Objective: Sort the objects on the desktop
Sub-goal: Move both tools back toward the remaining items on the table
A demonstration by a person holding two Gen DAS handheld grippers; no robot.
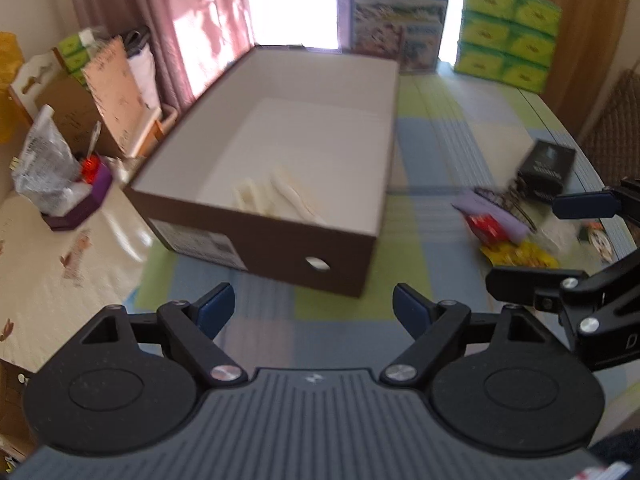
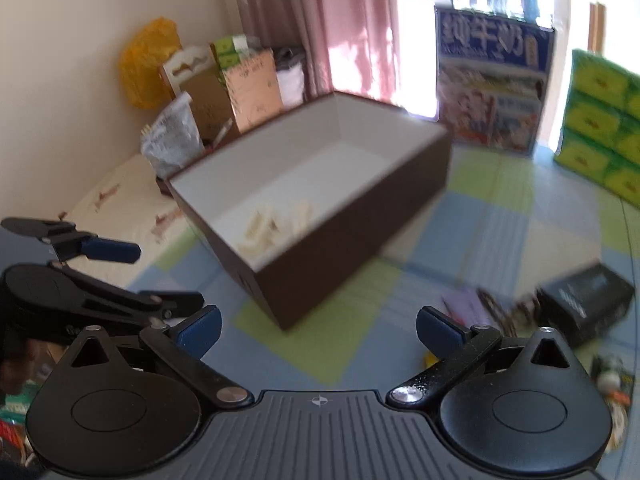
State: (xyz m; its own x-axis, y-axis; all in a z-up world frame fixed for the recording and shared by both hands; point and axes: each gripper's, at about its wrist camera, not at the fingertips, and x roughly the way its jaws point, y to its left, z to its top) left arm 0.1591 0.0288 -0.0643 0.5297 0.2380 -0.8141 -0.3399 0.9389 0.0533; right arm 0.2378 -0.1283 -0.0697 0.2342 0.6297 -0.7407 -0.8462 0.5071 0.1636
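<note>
- Centrally, an open brown box (image 1: 280, 240) with a white inside stands on the table (image 1: 320, 320), which wears a cloth checked in green, blue and pale squares.
- Inside the box, at its near end, lie a few pale cream pieces (image 1: 276, 196); what they are is too blurred to tell.
- To the right of the box, well apart from it, a heap of small things lies on the cloth: a black box (image 1: 546, 166), a lilac flat item (image 1: 496, 214), a red packet (image 1: 482, 226) and a yellow packet (image 1: 518, 256).
- Left gripper (image 1: 314, 308) hangs in front of the box's near wall, jaws released and wide, nothing between them.
- Right gripper (image 2: 318, 330) hangs off the box's near right corner, beside the heap, jaws spread wide and empty.
- Beyond the box stand a blue printed carton (image 1: 396, 12) and stacked green packs (image 1: 506, 30).
- Left of the box, a purple tub (image 1: 80, 200) holds a crumpled clear bag.
</note>
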